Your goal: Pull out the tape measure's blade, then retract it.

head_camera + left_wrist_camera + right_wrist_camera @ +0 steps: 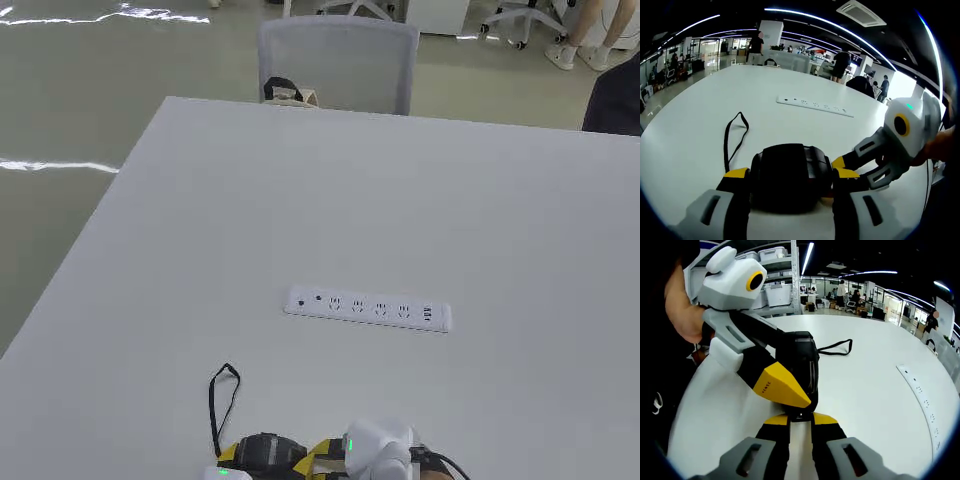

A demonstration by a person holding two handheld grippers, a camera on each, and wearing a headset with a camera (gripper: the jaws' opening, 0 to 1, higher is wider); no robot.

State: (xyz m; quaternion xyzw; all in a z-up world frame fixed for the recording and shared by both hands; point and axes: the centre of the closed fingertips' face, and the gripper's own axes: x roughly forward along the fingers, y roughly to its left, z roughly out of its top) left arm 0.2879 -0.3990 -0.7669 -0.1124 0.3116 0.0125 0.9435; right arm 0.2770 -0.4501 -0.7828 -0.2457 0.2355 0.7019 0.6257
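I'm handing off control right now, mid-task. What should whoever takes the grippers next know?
Left gripper: shut on the tape measure, with a jaw on each side of its black case, at the near edge of the white table.
Right gripper: jaws nearly together at the end of the case. Whether they pinch the blade's hook cannot be told.
The wrist strap lies slack on the table. The power strip is farther off, apart.
Done: case secured. No blade length is visibly drawn out.
Left: pull the blade out, then retract it.
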